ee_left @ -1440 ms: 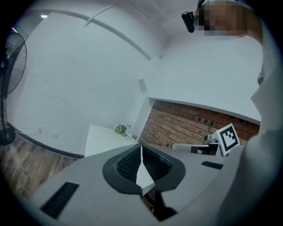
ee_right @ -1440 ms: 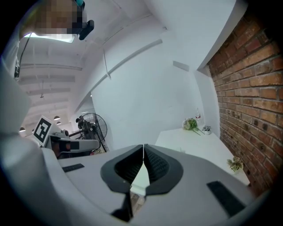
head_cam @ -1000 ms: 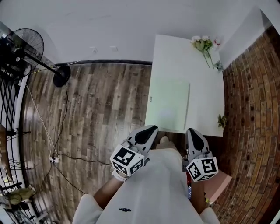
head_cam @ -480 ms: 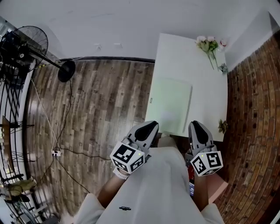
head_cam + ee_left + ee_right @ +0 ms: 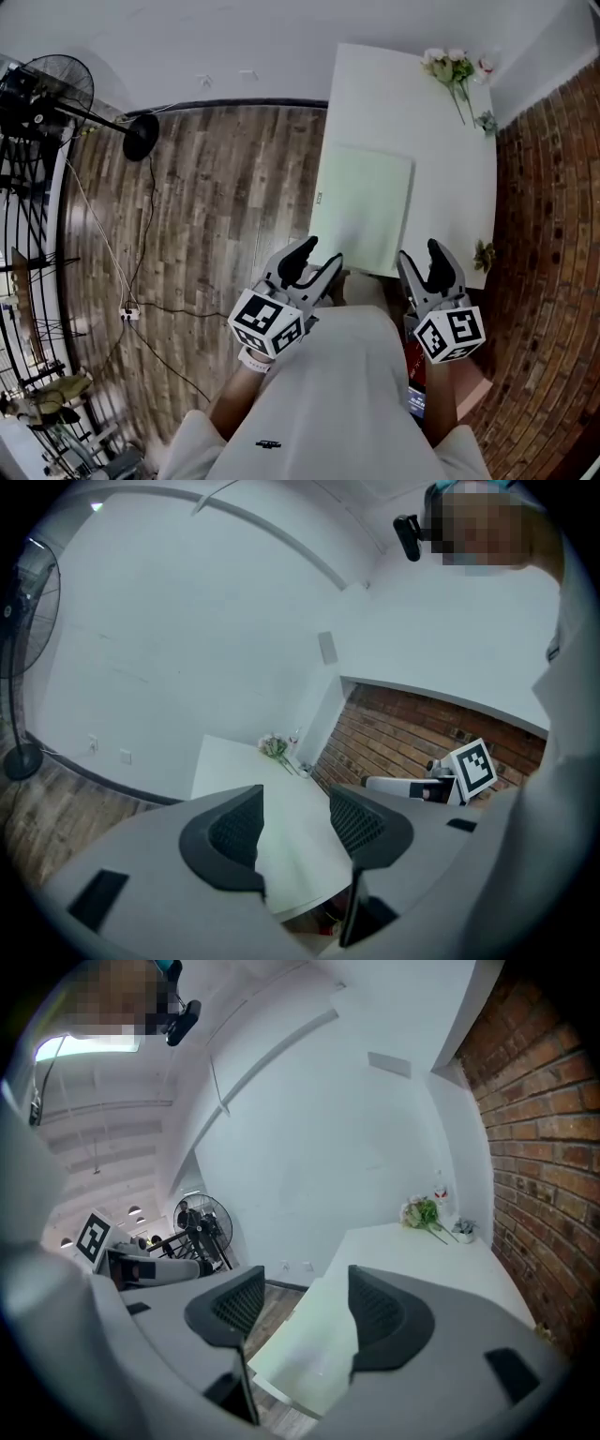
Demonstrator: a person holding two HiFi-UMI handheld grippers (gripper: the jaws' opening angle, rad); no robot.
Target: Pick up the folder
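Head view: the pale green folder [image 5: 364, 208] lies flat on the near left part of the white counter [image 5: 450, 159]. The left claw [image 5: 316, 261] and right claw [image 5: 424, 262] sit just short of its near edge, one by each near corner. Both claws have just been opening; their jaws stand apart with nothing between the pads.
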